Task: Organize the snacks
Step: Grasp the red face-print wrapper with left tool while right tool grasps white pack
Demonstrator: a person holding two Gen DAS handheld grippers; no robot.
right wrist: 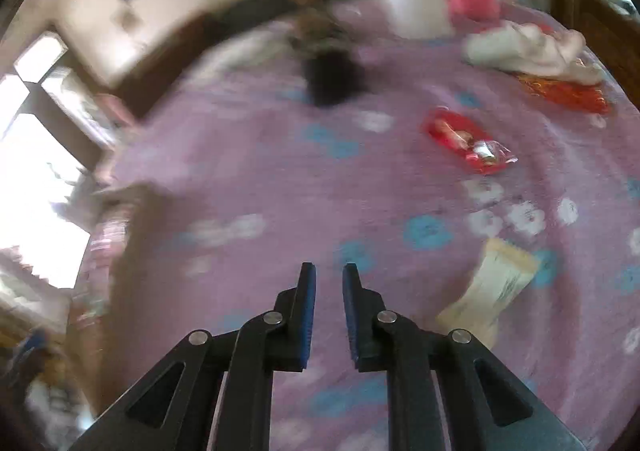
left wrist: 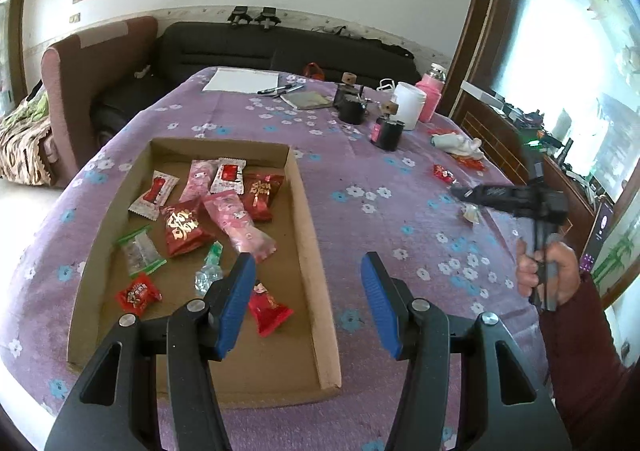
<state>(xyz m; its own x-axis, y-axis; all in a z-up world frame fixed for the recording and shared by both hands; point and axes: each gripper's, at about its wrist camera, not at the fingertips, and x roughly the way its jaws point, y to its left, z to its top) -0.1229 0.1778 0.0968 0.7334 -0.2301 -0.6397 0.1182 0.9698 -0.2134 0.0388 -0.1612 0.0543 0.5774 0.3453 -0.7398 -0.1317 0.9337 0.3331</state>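
The cardboard tray [left wrist: 316, 235] lay on the purple flowered tablecloth [left wrist: 360, 179], toward the table's near left edge, and it already carried a good haul: two dark red packets [left wrist: 182, 227], a pair of pink ones [left wrist: 240, 225], white-and-red sweets [left wrist: 154, 195], green-ended clear wrappers [left wrist: 140, 251] and small red candies down by the near end.

The left gripper [left wrist: 308, 303] hung over the tray's near right side, blue pads spread apart, nothing between them. No load there.

Out toward the table's right edge, the action. The right gripper [right wrist: 329, 279], carried in a hand [left wrist: 548, 271] with a dark red sleeve, pointed down at bare cloth, its fingers drawn nearly together with only a slim gap showing and nothing caught in it. That view was smeared with motion blur, so detail farther off was hard to read.

Two loose snacks remained on that side: a cream-coloured wrapper [right wrist: 490, 285] just beside the right gripper's fingers on the right, and a red candy [right wrist: 468, 141] farther up the cloth toward the far right corner, near the crumpled white cloth [right wrist: 532, 47].

My read: this was the gather-up stage, most of the snacks in, stragglers still out. The cream wrapper looked the nearest pick. For that, the right gripper would need to spread its fingers, swing right to straddle the wrapper across its narrow width, drop low to the cloth and pinch without bunching the fabric, then carry it across to the tray.
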